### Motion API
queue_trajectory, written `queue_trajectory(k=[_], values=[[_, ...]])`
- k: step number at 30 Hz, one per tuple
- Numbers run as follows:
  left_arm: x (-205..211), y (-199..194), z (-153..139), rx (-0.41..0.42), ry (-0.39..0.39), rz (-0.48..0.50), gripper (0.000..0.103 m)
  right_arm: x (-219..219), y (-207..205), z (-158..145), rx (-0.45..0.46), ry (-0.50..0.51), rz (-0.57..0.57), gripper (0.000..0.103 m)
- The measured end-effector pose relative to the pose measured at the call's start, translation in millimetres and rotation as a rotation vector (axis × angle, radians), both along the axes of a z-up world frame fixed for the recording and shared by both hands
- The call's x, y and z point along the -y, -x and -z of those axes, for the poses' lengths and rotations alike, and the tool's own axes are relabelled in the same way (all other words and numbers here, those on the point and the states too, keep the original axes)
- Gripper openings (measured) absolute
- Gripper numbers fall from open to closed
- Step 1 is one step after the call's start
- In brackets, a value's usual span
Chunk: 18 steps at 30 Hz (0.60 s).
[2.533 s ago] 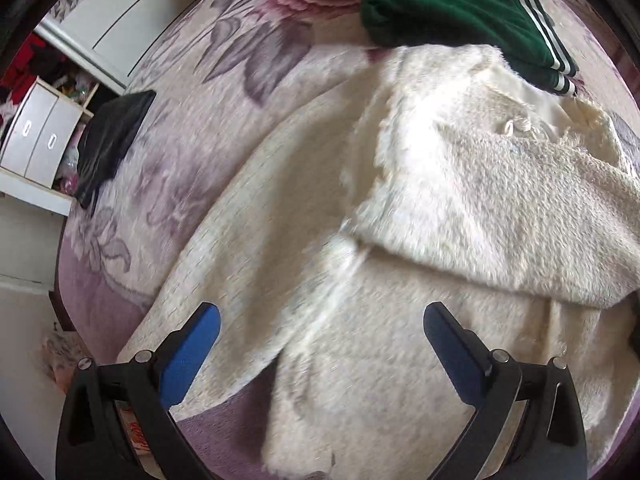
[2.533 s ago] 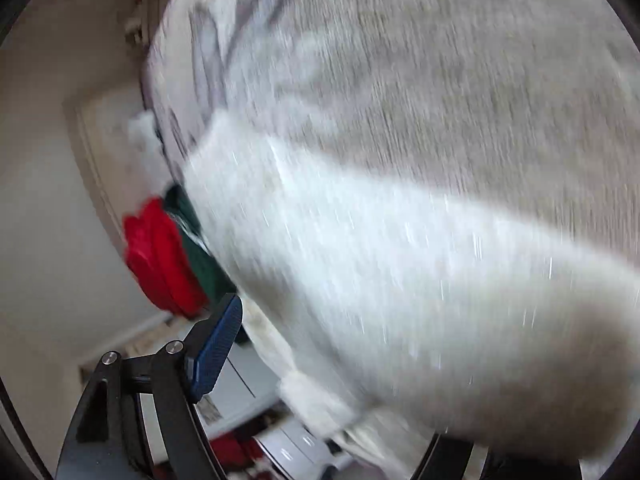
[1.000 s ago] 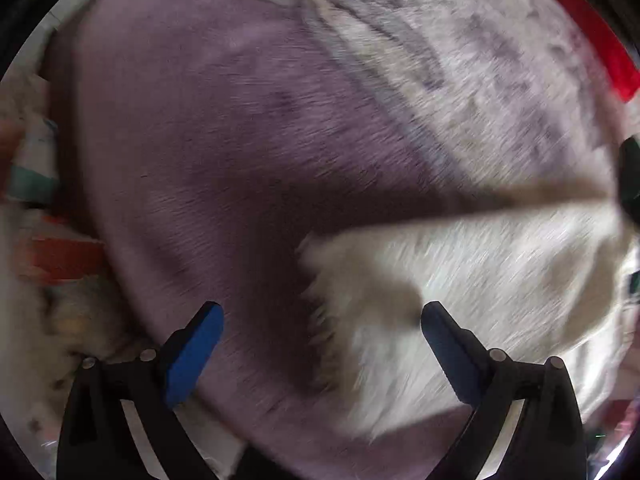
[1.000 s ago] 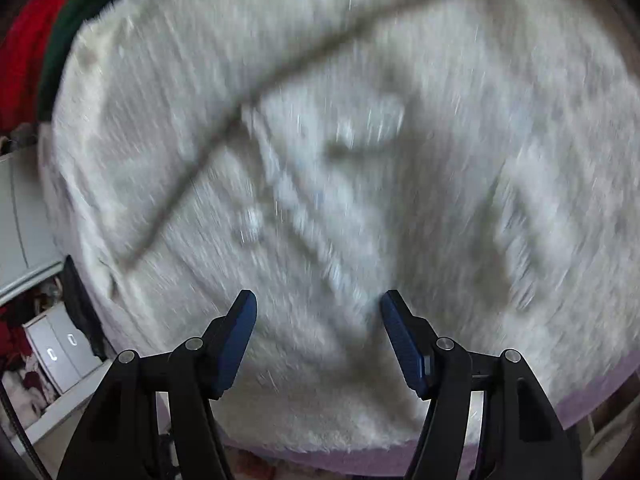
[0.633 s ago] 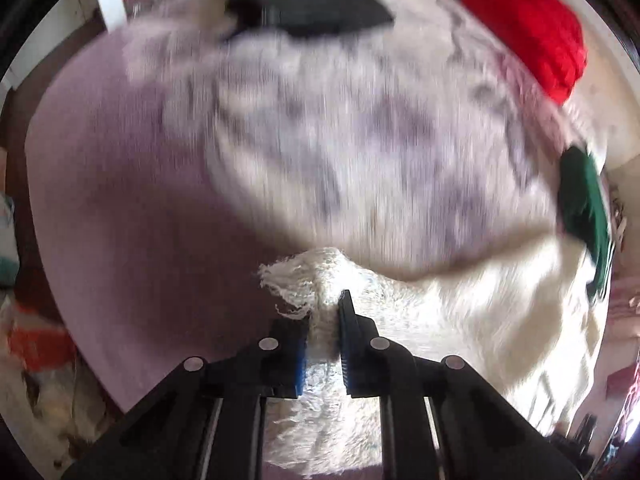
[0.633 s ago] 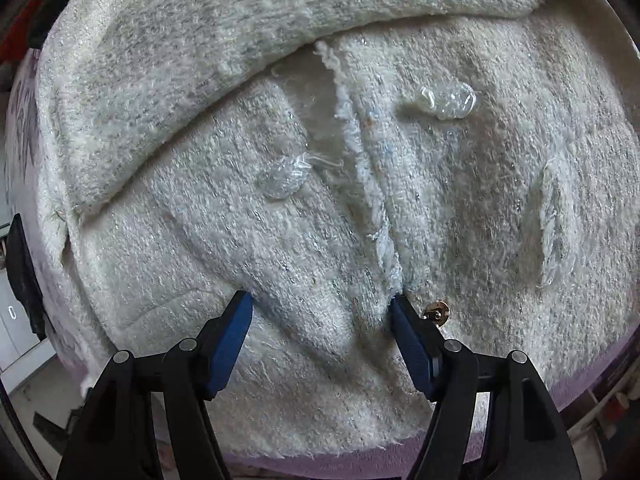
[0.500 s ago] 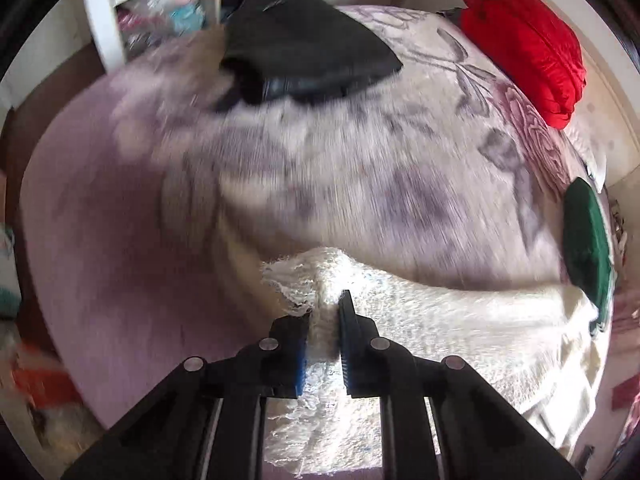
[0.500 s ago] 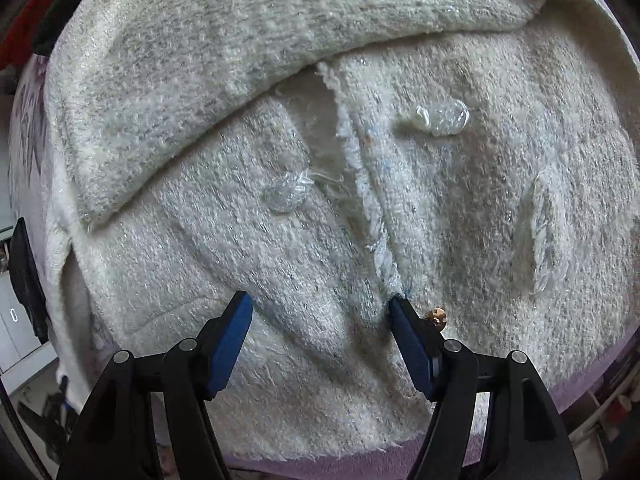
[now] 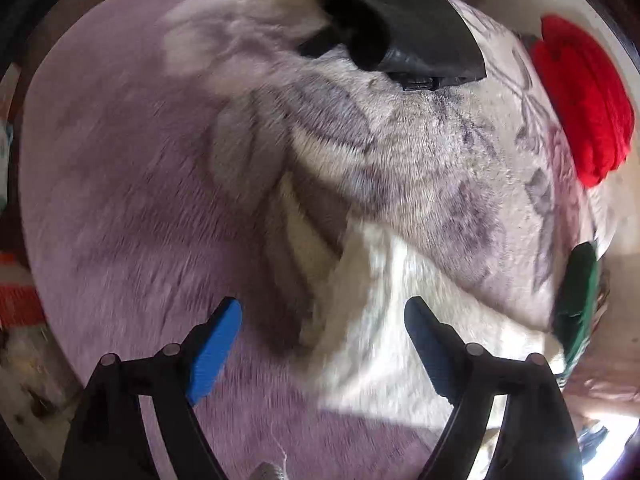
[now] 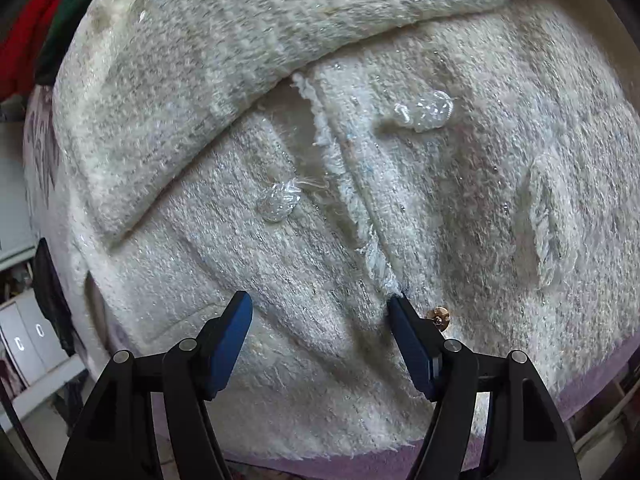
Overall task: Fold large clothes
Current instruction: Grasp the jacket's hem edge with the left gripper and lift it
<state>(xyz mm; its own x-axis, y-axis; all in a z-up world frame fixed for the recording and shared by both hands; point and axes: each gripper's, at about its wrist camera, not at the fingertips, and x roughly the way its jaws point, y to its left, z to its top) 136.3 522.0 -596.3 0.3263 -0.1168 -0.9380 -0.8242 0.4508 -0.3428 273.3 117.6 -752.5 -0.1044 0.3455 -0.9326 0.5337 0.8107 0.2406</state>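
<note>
While left gripper (image 9: 322,334) jaws open, cream coat (image 9: 384,312) edge lies between.

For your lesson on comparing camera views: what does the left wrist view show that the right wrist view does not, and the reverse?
Only the left wrist view shows the black garment and the flowered bedspread spread wide; the left gripper is opening, nothing pinched.

Only the right wrist view shows the clear buttons, the gold snap and the folded sleeve; the right gripper is open.

Both show the cream jacket, red garment and green garment.
</note>
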Motion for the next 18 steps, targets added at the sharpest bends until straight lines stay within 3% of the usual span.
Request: queue_trajectory(k=[2,6,8,10,12,13,14,16,18], values=[[17,5,3,0.031,0.064,-0.029,0.083,13,-5,-4,0.006,-0.011,0.018,0.073],[55,11,36,0.106,0.271,-0.134,0.083,42,-17,-12,0.032,-0.012,0.038,0.073],[68,3,55,0.094,0.296,-0.171,0.083,50,-24,-19,0.045,-0.008,0.043,0.073],[73,-9,64,0.075,0.264,-0.184,0.083,59,-35,-21,0.052,-0.004,0.037,0.073],[70,-23,57,0.061,0.178,-0.209,0.082,60,-48,-33,0.065,0.036,-0.012,0.073],[68,-31,50,0.077,0.127,-0.220,0.076,59,-55,-39,0.068,0.088,-0.082,0.073],[66,-38,42,0.071,0.068,-0.220,0.049,55,-62,-44,0.066,0.151,-0.152,0.073],[63,-59,26,0.057,-0.036,-0.171,0.020,47,-75,-51,0.070,0.324,-0.313,0.073],[68,-78,9,0.047,-0.128,-0.099,0.013,30,-88,-59,0.080,0.535,-0.480,0.075]])
